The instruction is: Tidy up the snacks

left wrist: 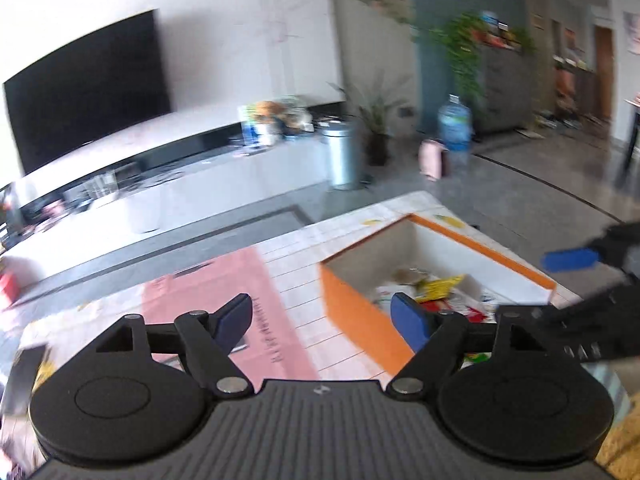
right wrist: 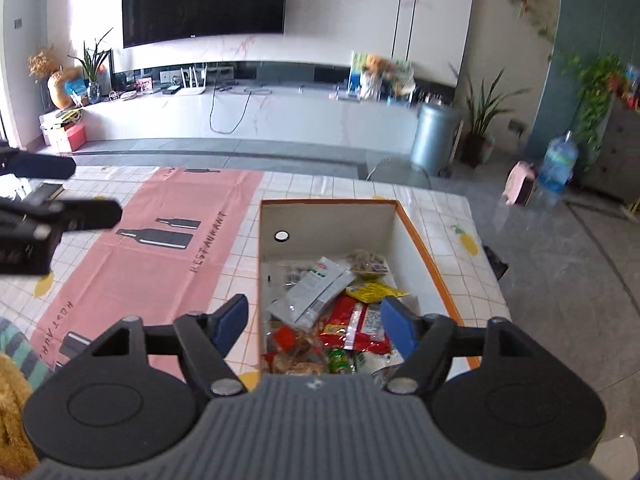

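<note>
left gripper [left wrist: 324, 318]: black two-finger tool with blue pads, fingers spread wide and holding nothing, raised over the desk just left of the box; its view is motion-blurred.
right gripper [right wrist: 314, 320]: same build, fingers released and empty, poised above the near end of the box.
box [right wrist: 420, 240]: open rectangular cardboard box, orange outside and white inside, standing on the desk to the right of the pink mat.
snacks [right wrist: 352, 320]: loose packets piled at the near end of the box: a silver-white pouch [right wrist: 312, 290], a yellow wrapper [right wrist: 374, 291], a red packet [right wrist: 352, 322], a small green one and brownish bags; the far end is bare.
desk [right wrist: 320, 188]: white checked tablecloth with lemon prints, a pink "restaurant" mat [right wrist: 160, 248] with bottle silhouettes beside the box.
stage: judged to be late, since no snack shows on the cloth; sorting inside the box looks like the step in hand.
how to do it well: lower the right gripper straight onto one top packet, likely the silver-white pouch, pinch a flat edge, and lift slowly so neighbours do not drag along.
left gripper's part: steady the orange wall if the light box slides.
risk: crinkly film may slip from the pads or crush.
</note>
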Tool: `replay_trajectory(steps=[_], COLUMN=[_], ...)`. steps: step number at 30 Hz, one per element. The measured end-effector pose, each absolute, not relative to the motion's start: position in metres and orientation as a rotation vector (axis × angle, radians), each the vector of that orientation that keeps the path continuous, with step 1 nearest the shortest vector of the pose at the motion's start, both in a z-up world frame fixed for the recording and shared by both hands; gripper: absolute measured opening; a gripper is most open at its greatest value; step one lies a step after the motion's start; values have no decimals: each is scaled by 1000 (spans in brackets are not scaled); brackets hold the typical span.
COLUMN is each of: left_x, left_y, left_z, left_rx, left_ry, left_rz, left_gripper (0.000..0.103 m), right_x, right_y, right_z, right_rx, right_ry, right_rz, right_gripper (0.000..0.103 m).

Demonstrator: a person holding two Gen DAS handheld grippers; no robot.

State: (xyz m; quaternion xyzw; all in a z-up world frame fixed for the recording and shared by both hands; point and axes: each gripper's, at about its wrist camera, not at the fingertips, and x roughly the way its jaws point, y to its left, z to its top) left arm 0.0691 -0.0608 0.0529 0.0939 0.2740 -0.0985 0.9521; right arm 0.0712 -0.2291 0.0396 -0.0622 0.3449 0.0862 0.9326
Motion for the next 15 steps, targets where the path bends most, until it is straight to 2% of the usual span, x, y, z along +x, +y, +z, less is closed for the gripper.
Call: replay_trajectory(steps=[8, 15], left_x=[41, 39], left_y=[-32, -23], left_z=[30, 11], left_rx=[73, 42], left_ry=[549, 635], left_rz=[-122, -97], left_gripper=[94, 94], right_x=[23, 11], right_y=[-200, -184], right_z=[17, 3], right_rx=[-85, -110], right_ry=[678, 676], right_rz=[109, 115], right_gripper=[73, 73])
